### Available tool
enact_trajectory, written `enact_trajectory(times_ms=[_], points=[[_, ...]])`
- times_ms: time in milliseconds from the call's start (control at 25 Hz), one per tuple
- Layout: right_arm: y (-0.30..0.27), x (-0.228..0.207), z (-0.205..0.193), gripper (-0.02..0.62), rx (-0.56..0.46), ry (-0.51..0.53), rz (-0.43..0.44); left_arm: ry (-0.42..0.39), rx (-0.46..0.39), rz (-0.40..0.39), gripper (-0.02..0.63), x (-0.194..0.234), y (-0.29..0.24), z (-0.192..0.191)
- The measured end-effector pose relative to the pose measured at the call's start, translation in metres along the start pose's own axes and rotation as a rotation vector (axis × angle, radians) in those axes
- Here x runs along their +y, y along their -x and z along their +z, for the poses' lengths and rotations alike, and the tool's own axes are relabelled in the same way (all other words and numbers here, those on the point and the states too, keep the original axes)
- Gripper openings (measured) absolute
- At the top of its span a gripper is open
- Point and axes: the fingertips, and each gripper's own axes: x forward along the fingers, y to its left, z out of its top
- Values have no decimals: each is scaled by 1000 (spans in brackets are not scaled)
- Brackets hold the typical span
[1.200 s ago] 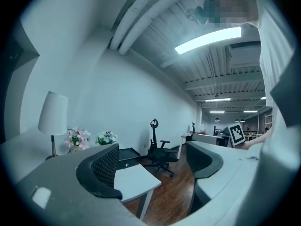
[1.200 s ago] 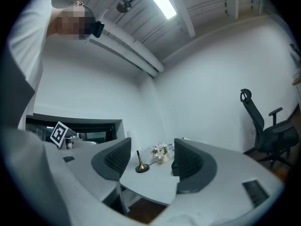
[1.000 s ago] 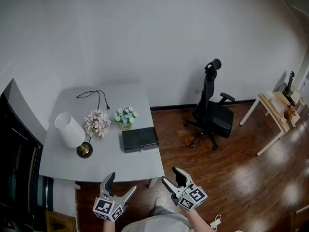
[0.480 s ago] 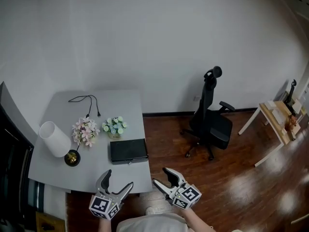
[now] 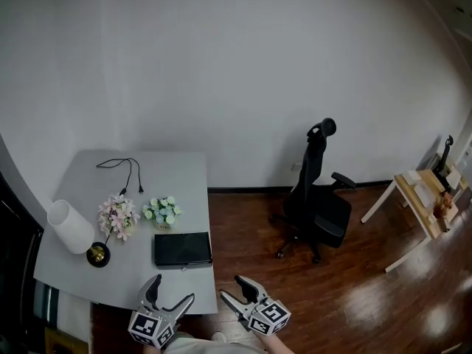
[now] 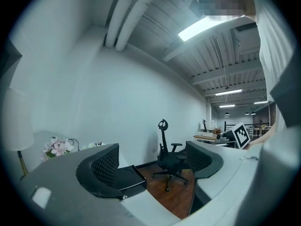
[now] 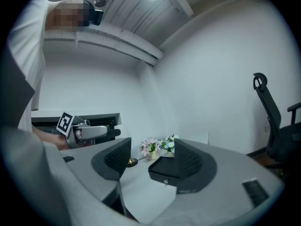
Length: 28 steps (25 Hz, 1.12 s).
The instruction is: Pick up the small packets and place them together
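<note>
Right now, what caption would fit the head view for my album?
Left gripper and right gripper, both open, poised before a grey table with lamp, flowers and black box.

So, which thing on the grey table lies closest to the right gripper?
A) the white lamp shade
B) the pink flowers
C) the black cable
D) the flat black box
D: the flat black box sits by the near edge of the table, just ahead of the right gripper.
</note>
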Motion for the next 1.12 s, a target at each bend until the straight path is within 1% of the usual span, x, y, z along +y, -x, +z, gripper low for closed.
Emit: enact_trajectory(times_ms=[200,440,600,680,840,880,920,1000,1120], points=[[-17,-4,-12,284,38,-1,18,4,-8,13,428,12,-10,-1],[-52,-1,-17,283,55,10,10,8,-11,34,428,48,-16,-2],[-76,-4,-37,282,105,-31,-19,4,2,13,428,70,-16,-4],[-89,-4,-56,281,159,-57,-39,5,11,3,428,82,-11,-4],[-113,-7,-118,276,347,-138,-97,25,25,-10,428,101,3,-8],[-120,-6,-133,232,383,-164,-101,25,28,-13,428,104,8,-7],[-127,-6,-147,212,414,-185,-104,24,30,-13,428,108,12,-7],[-142,-12,-173,212,474,-207,-121,25,36,-9,428,116,20,-9],[-161,-31,-208,210,561,-235,-171,37,45,2,428,125,31,-13]])
